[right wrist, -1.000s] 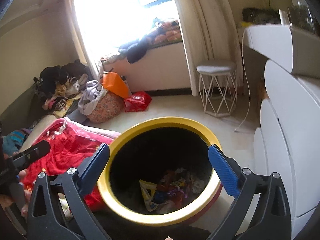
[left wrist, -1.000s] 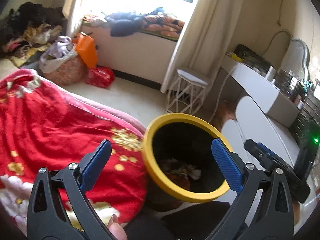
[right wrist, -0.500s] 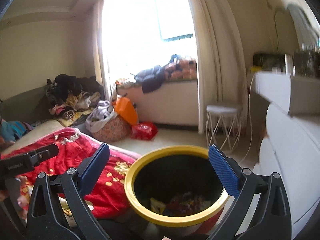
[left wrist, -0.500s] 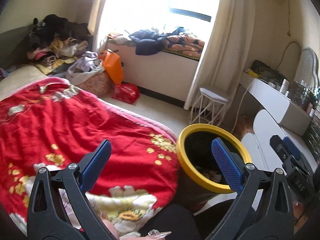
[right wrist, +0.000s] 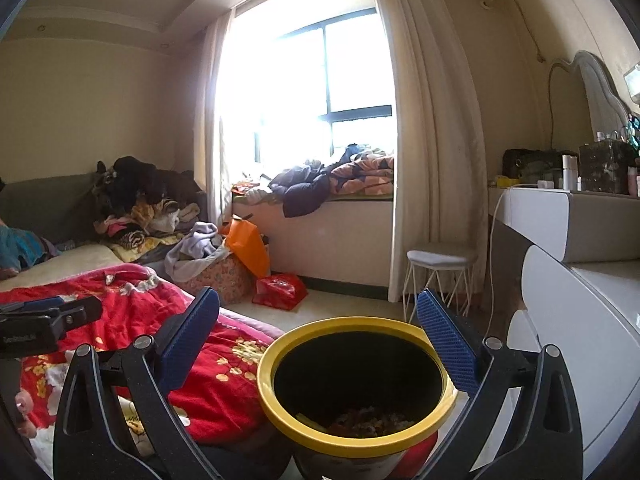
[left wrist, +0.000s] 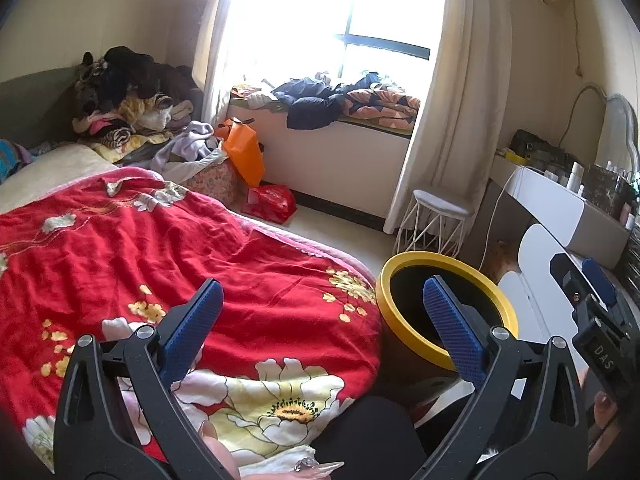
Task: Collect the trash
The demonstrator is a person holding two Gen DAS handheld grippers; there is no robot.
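Grippers first, left to right: the left gripper (left wrist: 320, 312) is held level over the bed with its blue fingers (left wrist: 192, 328) spread wide and nothing between them, and the right gripper (right wrist: 318, 328) is the same deal, fingers gaping, empty, tipped slightly down over the trash bin (right wrist: 356, 436). In the left wrist view the red floral blanket (left wrist: 160, 248) fills the space between and under the fingers, and the bin (left wrist: 404, 280) sits right behind the right-hand finger, just off the blanket's corner; you can't see into it from there. The right wrist view looks straight down the yellow rim and shows colourful trash (right wrist: 368, 420) piled at the bottom, dead centre between the fingers. That view also catches the left gripper out past its left finger, above the blanket (right wrist: 120, 296), while the left view shows the right gripper (left wrist: 588, 300) past its right finger. Room is a messy bedroom: clothes pile (left wrist: 128, 100) well beyond the left finger, orange bag (right wrist: 246, 250) and red bag (right wrist: 280, 290) on the floor by the window seat, white wire stool (right wrist: 438, 280) next to the curtain (right wrist: 432, 160), white dresser (right wrist: 560, 224) off beyond the right finger with bottles on top.
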